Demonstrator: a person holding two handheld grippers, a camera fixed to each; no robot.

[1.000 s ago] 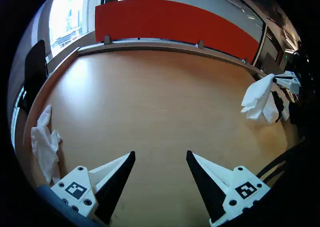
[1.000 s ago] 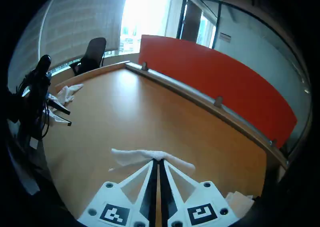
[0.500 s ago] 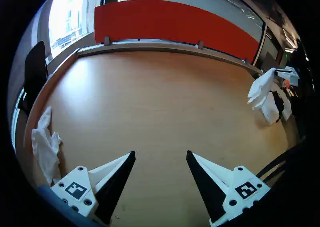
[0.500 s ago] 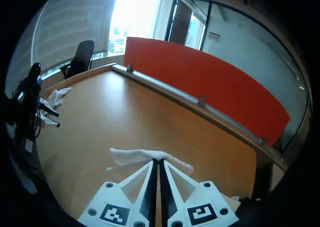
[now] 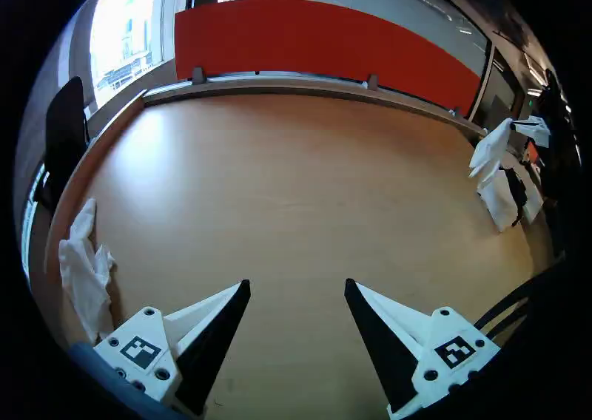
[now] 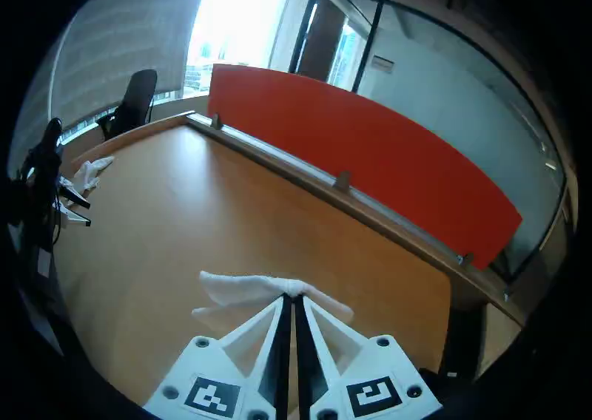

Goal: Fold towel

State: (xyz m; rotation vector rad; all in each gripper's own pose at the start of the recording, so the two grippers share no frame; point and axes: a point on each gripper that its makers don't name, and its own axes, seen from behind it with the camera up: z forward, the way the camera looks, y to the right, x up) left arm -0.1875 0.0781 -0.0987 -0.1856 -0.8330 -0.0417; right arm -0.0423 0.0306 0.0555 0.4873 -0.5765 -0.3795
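Wooden desk [image 5: 296,183] before red partition [image 5: 318,43]; left jaws apart, right jaws clamped on towel [image 6: 259,287].

An office: long wooden desk [image 6: 222,213], red divider screen [image 6: 355,154], black swivel chair [image 6: 135,103], glass partition [image 6: 436,102].

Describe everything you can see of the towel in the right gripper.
The towel is white, soft-looking cloth, bunched and creased rather than flat. The right gripper has both fingers closed on it at their tips, and folds spread out to either side of them. In the left gripper view the towel hangs limply from that gripper, over the far right end of the wooden desk. Whether its lower end touches anything I cannot tell.
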